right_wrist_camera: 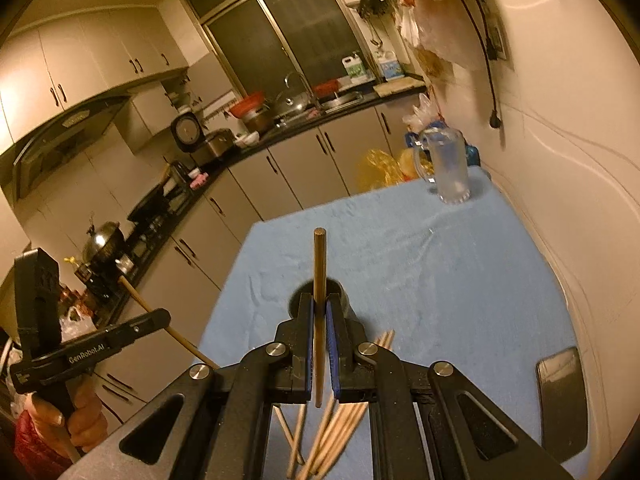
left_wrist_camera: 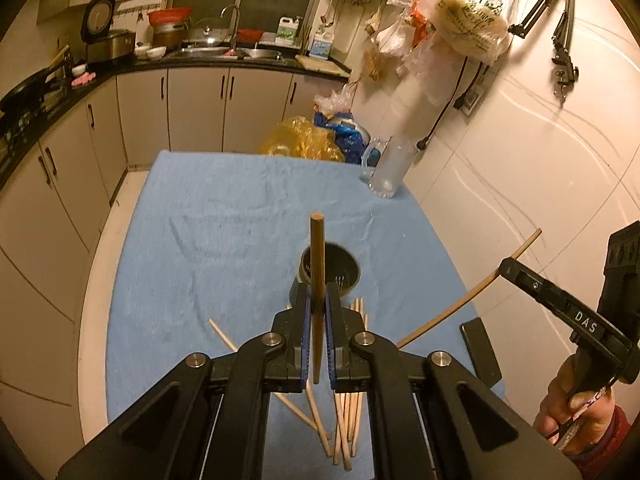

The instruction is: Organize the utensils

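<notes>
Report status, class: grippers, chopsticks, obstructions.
Left gripper shut on chopstick. Right gripper shut on another. Holder ahead, pile on the cloth. Nothing blocking.

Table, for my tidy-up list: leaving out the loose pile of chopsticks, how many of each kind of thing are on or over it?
Held chopsticks: 2, the left chopstick in the left claw and the right chopstick in the right claw
Black cup: 1
Glass mug: 1
Phone: 1
Total: 5
</notes>
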